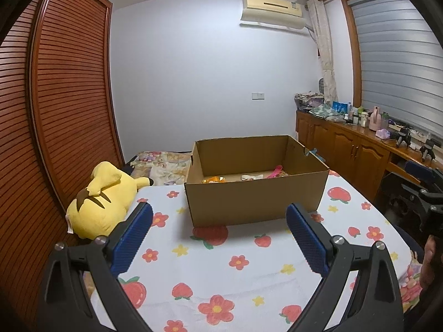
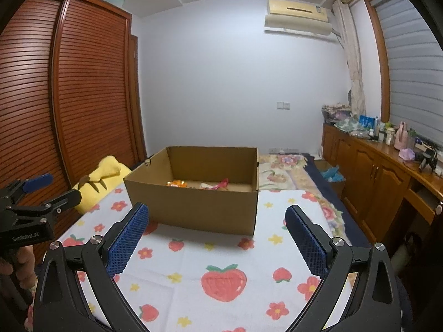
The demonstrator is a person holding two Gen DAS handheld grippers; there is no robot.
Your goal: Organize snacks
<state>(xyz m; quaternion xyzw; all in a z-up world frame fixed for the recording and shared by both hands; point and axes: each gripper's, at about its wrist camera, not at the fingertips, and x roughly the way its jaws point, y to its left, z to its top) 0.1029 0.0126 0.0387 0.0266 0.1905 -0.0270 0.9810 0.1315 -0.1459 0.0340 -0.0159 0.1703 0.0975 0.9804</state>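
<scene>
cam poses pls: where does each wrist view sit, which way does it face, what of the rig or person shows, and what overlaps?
Left wrist: sits behind the open left gripper, above the fruit-print cloth, facing the cardboard box; the right gripper shows at the right edge.
Right wrist: sits behind the open right gripper, facing the same box from further right; left gripper and a hand show at left.
Shared: box, yellow plush, wardrobe.

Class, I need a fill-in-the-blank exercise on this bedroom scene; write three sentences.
The open brown cardboard box stands on a cloth printed with flowers and ____.
The yellow plush toy lies between the box and the ____.
Both claws, left claw and right claw, are ____.

Missing words: strawberries; wardrobe; open
</scene>
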